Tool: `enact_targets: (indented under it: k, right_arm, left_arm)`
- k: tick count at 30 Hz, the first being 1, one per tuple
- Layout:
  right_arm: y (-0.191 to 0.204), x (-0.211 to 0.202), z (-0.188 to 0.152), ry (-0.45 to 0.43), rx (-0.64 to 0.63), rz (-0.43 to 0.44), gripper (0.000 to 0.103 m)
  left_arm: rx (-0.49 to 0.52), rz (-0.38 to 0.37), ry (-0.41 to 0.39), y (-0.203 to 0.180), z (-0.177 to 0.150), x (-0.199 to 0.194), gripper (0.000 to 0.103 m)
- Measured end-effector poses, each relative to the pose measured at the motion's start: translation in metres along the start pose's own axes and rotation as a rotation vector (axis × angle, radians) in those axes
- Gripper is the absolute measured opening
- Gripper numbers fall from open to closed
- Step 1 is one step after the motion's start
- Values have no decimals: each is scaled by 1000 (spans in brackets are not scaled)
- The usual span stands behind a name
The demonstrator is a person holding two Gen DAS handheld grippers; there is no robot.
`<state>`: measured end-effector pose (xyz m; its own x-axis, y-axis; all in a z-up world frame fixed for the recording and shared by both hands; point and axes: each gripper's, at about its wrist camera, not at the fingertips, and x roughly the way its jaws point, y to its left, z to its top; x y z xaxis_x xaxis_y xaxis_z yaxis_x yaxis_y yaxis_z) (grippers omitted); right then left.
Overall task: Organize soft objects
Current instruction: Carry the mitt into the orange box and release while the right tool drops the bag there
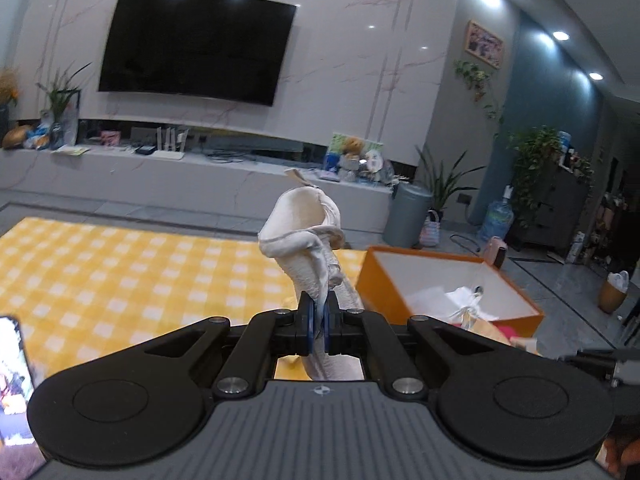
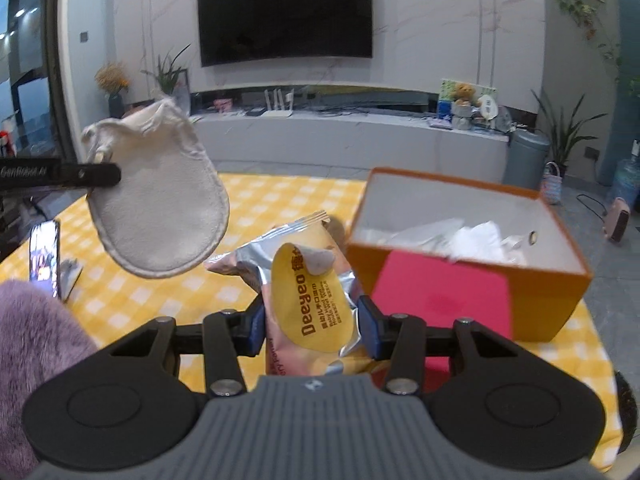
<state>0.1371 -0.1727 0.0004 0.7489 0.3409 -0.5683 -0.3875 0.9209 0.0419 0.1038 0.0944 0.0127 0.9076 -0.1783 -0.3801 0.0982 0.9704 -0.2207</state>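
My left gripper [image 1: 319, 322] is shut on a cream cloth pouch [image 1: 308, 236] and holds it up in the air above the yellow checked table. The same pouch [image 2: 160, 204] hangs at the left of the right wrist view, pinched by the left gripper's fingers [image 2: 80, 174]. My right gripper [image 2: 312, 324] is shut on a pink and silver Deeyeo wipes packet [image 2: 308, 280] with a yellow label. An open orange box [image 2: 552, 300] with white paper inside stands to the right, close to the packet. It also shows in the left wrist view [image 1: 384, 280].
A phone [image 2: 44, 256] lies on the yellow checked cloth [image 2: 132, 300] at the left. A purple furry item [image 2: 32, 344] is at the lower left. A red sheet [image 2: 440, 296] leans on the box front. A TV wall and cabinet stand behind.
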Motion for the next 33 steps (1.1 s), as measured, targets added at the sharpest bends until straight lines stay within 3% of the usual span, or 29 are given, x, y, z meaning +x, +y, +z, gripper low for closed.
enact_targets:
  k: [8, 17, 22, 26, 33]
  right_arm:
    - [-51, -7, 38, -25, -9, -77, 46]
    - [-120, 10, 61, -11, 109, -169, 46]
    - [-158, 39, 70, 32, 172, -196, 46]
    - [-192, 74, 73, 93, 226, -196, 46]
    - [-222, 141, 79, 187, 178, -228, 46]
  left_arm:
    - [85, -104, 0, -46, 22, 35, 5]
    - [198, -166, 29, -91, 40, 97, 5]
    - [268, -158, 81, -104, 36, 133, 5]
    - [395, -132, 112, -118, 23, 160, 5]
    - [476, -106, 200, -126, 2, 200, 5]
